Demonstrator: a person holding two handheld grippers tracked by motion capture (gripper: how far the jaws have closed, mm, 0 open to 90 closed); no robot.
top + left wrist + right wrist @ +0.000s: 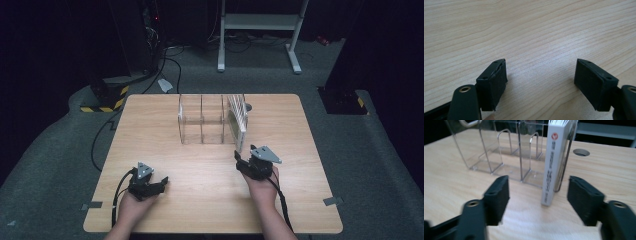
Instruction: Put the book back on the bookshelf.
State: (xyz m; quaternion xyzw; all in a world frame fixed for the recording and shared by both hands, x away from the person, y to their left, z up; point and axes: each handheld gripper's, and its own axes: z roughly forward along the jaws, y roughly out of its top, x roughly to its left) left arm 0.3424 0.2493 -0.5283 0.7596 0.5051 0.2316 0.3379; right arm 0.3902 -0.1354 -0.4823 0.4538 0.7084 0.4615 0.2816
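Observation:
A clear acrylic rack (202,120) with several upright dividers stands at the back middle of the wooden table (200,205). A thin white book (239,122) with a red mark on its spine stands upright in the rack's rightmost slot. My right gripper (241,160) hovers just in front of it, open. In the right gripper view the book (554,162) sticks out of the rack (499,152) a little ahead of the right gripper (537,184), apart from both pads. My left gripper (162,182) rests at the front left, open over bare wood, and the left gripper (541,67) holds nothing.
A round cable hole (248,107) sits in the tabletop behind the rack. Beyond the table stand a white metal frame (260,22) and a yellow-and-black striped base (105,97), with cables on the grey floor.

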